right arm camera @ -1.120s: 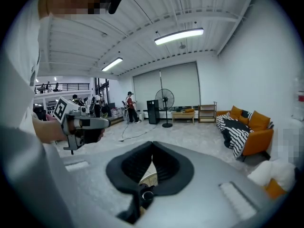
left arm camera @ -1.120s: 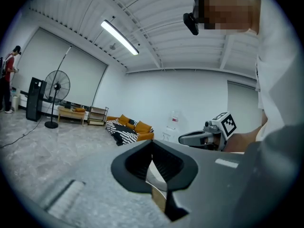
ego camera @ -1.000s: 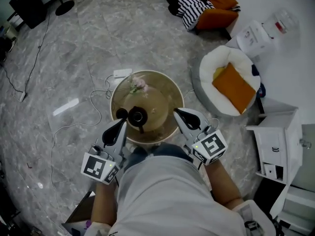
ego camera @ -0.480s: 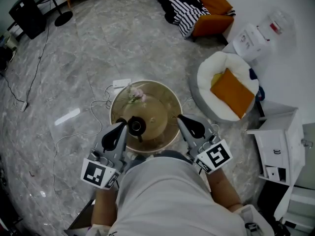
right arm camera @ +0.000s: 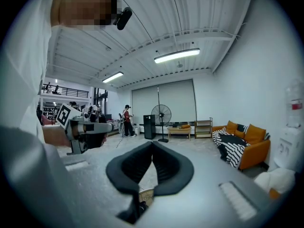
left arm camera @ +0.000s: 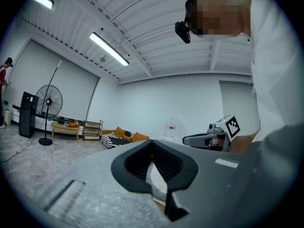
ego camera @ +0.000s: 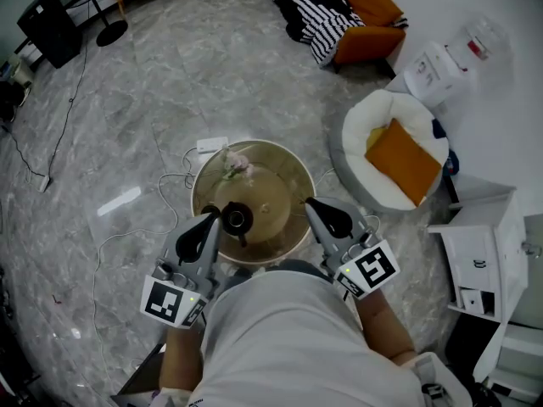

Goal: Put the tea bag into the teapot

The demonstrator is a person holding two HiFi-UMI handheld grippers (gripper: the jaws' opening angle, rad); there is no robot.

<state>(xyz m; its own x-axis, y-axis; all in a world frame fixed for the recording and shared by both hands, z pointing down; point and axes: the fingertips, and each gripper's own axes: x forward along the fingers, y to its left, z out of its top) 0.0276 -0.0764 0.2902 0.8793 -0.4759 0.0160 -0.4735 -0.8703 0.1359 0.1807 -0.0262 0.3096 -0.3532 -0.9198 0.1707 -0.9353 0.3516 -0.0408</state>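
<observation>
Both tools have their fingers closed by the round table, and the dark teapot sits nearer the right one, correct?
No: the head view shows the teapot nearer the left gripper, not the right gripper. Both are indeed closed beside the round table.

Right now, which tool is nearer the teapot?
Left. The left tool sits just beside the teapot, on its left; the right tool hangs farther off, at the right edge of the table.

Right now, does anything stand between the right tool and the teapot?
Nothing visible does. The tabletop between the right tool and the teapot looks bare. The teapot stands at the near left, by the left tool. I can't make out a tea bag.
</observation>
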